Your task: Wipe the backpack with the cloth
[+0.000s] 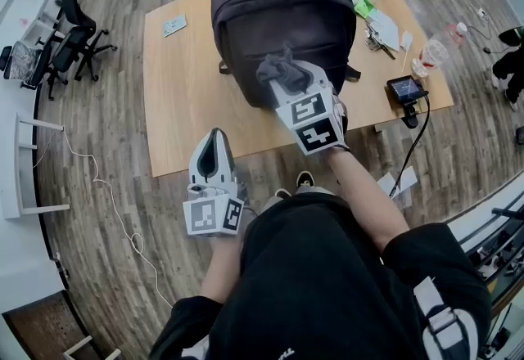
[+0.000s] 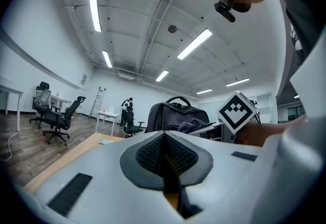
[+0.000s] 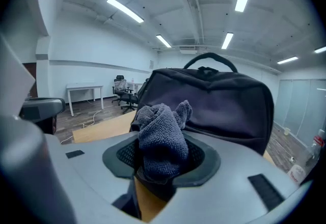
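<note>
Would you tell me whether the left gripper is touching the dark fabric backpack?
Apart: the head view shows bare wooden table between the left gripper and backpack.

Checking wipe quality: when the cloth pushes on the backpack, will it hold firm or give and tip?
Probably gives: the backpack looks like soft-sided fabric. It seems upright on the table, unbraced, so a push may tip or slide it. The cloth, bunched in the right gripper, looks floppy.

Head camera looks steeply down on the table; each gripper camera peers low and close along its own jaws; backpack, upper centre overhead, shared by all three.
</note>
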